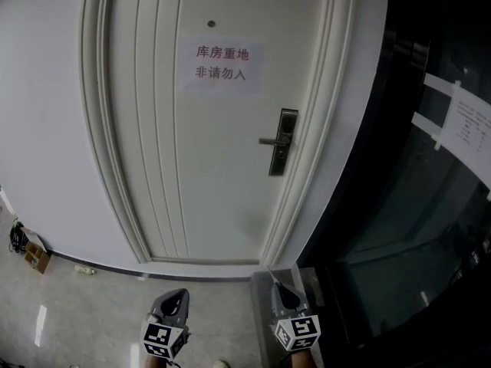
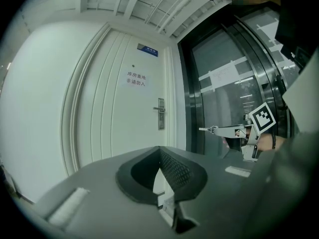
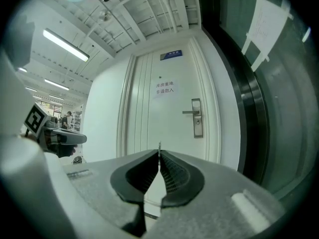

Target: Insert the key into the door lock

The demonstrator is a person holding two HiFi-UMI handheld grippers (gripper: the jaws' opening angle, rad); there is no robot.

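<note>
Between the tips of the right claw (image 3: 159, 152), low in the middle of its own view, a key (image 3: 159, 146) shows as a thin metal sliver seen edge-on. The two dark ribbed pads are clamped together on it, and only its narrow end pokes past them. In the left gripper view the same key juts out level from that claw at mid right of the frame, a slim pale blade aimed toward the door (image 1: 207, 152). It is well apart from the lock (image 1: 282, 141), which sits right of centre in the head view. The lock is a tall, narrow metal plate on the door's right side, with a lever handle (image 1: 270, 141) pointing to the left of the frame.

The left claw (image 2: 159, 151) has its pads brought together at the tips, with nothing seen between them.

The door is white with long moulded grooves and a stepped frame. A sheet of paper (image 1: 221, 62) with red characters is stuck at its upper middle, below a small peephole (image 1: 211, 24), and a blue sign (image 3: 171, 55) sits above the door. White wall (image 1: 38, 90) fills the left of the frame. A dark glass wall (image 1: 414, 205) fills the right, with white sheets (image 1: 468, 125) taped to it. The floor (image 1: 92, 313) is pale, glossy tile, and a small cardboard box (image 1: 36, 257) lies at lower left against the wall. Long strip lights (image 3: 65, 44) run across the ceiling.
</note>
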